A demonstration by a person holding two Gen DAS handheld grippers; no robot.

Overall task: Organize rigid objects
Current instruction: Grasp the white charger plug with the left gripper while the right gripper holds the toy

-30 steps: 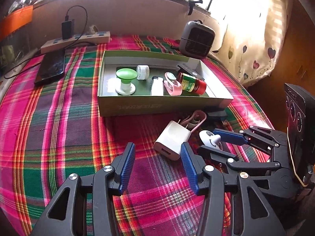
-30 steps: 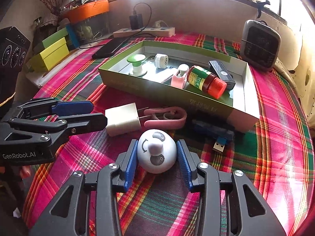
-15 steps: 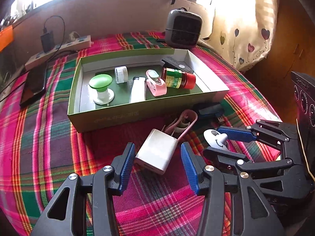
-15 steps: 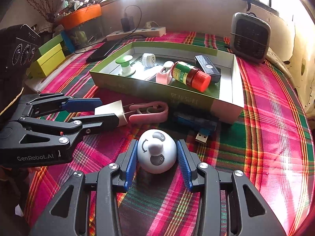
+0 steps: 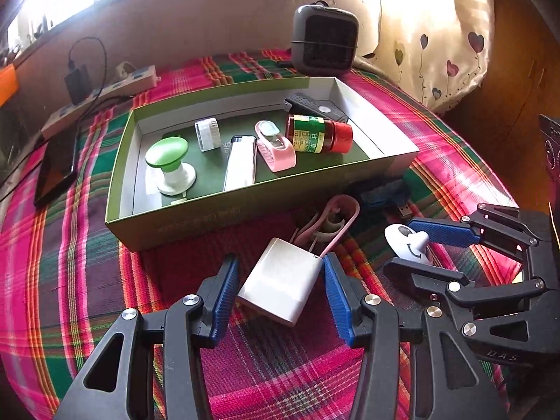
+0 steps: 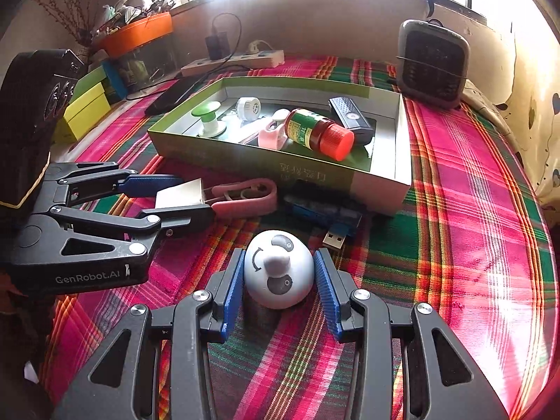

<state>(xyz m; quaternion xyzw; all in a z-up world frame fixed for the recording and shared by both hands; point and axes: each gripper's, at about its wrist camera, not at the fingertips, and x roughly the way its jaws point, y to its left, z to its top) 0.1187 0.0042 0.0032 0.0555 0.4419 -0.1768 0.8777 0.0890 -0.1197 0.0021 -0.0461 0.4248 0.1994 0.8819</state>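
Observation:
A white charger plug lies on the plaid cloth between the blue pads of my left gripper. The jaws stand open around it, one charger corner close against the right pad. My right gripper is shut on a white egg-shaped toy with a painted face; it also shows in the left wrist view as the toy. A green box behind them holds a red-capped bottle, a pink clip, a green-topped knob and several other small items.
Another pink clip and a blue USB stick lie against the box's front wall. A grey heater, a power strip, a phone and yellow-green boxes ring the cloth's far side.
My left gripper has moved forward and rolled, so the charger now sits between its fingers instead of ahead of them. The right gripper shifted slightly sideways, still holding the toy.

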